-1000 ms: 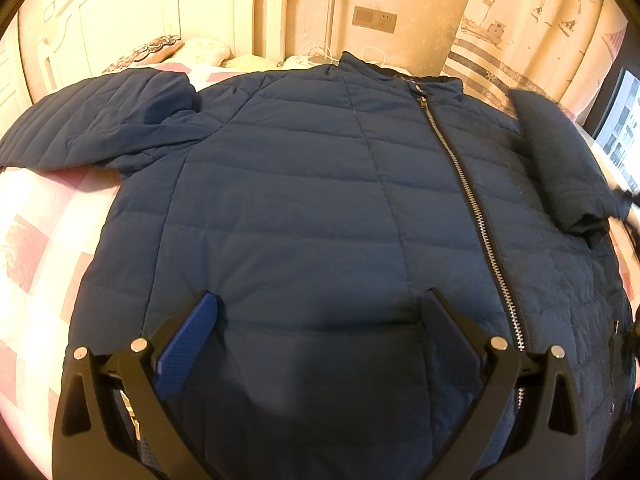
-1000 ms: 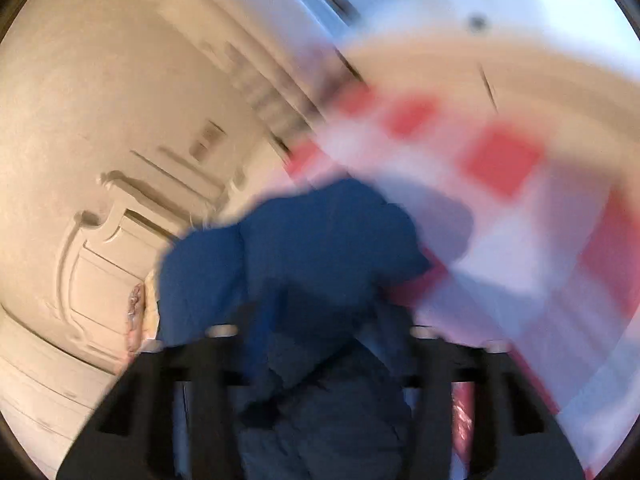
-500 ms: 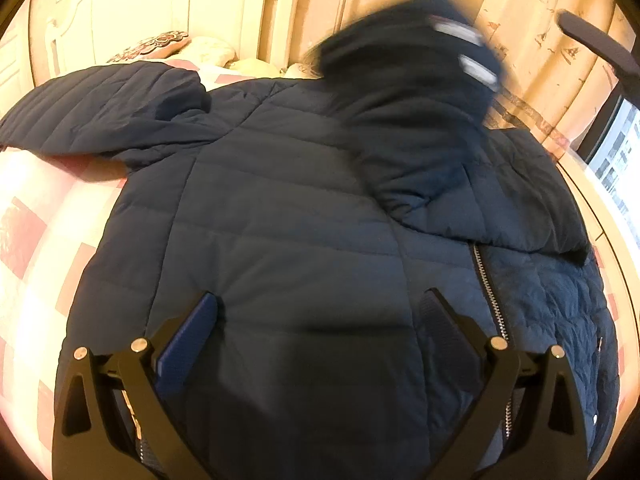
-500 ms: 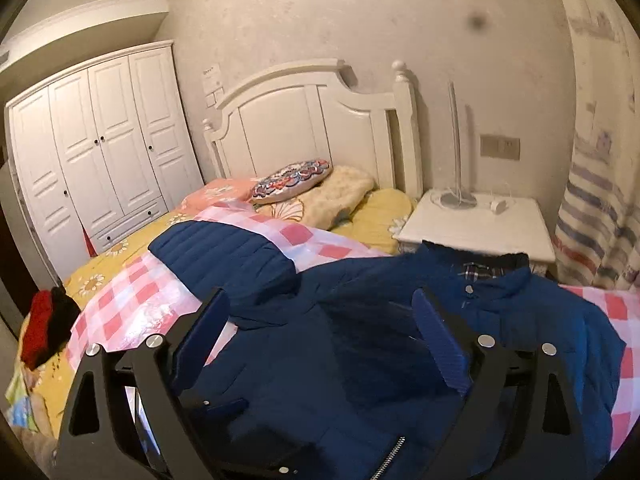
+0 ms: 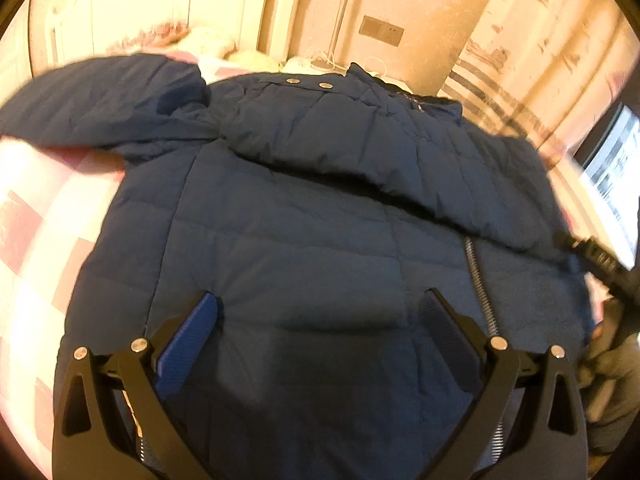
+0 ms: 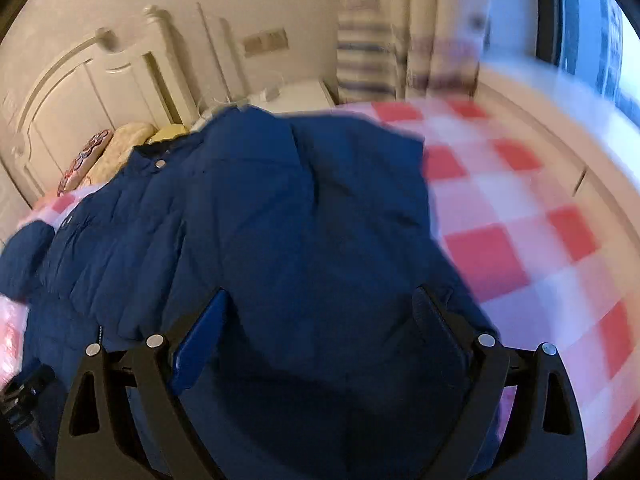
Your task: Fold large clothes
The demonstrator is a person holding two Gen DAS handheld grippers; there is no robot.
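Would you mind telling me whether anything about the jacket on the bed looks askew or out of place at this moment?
One sleeve is folded across the chest of the navy jacket, hiding the upper zipper, while the other sleeve lies spread on the checked bedcover. So the fold looks lopsided.

I've let go: my right hand-held gripper (image 6: 320, 320) now gapes empty, and the jacket's right sleeve (image 5: 380, 160) lies folded across the jacket's (image 5: 280, 260) chest.

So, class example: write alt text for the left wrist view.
A navy quilted jacket lies front-up on a pink checked bedspread, one sleeve folded across its chest. The open left gripper hovers over the hem; a white headboard stands behind.
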